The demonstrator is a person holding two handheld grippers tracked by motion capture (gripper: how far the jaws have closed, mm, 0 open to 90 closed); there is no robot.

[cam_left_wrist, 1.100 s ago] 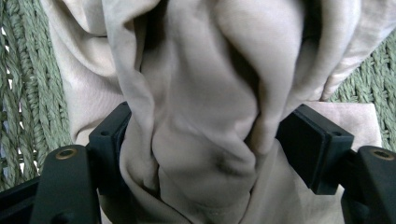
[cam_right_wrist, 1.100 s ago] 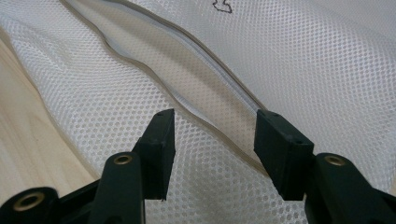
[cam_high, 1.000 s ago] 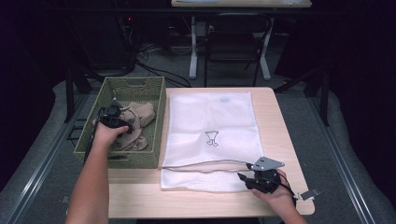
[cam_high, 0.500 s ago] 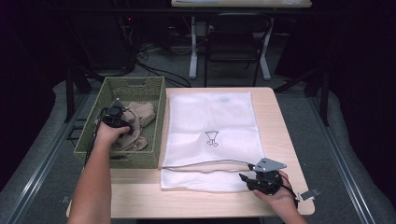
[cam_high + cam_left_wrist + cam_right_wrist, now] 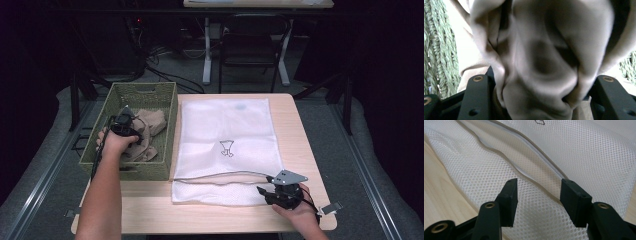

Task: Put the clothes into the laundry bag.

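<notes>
A beige cloth [image 5: 152, 120] lies bunched in the green woven basket [image 5: 142, 87] at the table's left. My left gripper [image 5: 132, 134] is down inside the basket; in the left gripper view its jaws stand wide apart with a thick fold of the cloth [image 5: 544, 62] bulging between them, so the left gripper [image 5: 541, 85] is open. A white mesh bag [image 5: 225, 125] lies flat in the middle of the table. My right gripper [image 5: 263, 191] hovers open at the bag's near right corner, its jaws either side of the zip seam [image 5: 524, 172] on the mesh bag [image 5: 586, 150].
The basket's green wall [image 5: 434, 50] stands close on the left of the cloth. Bare wooden table [image 5: 210, 217] runs along the near edge in front of the bag. A chair [image 5: 250, 45] and cables are on the floor beyond the table.
</notes>
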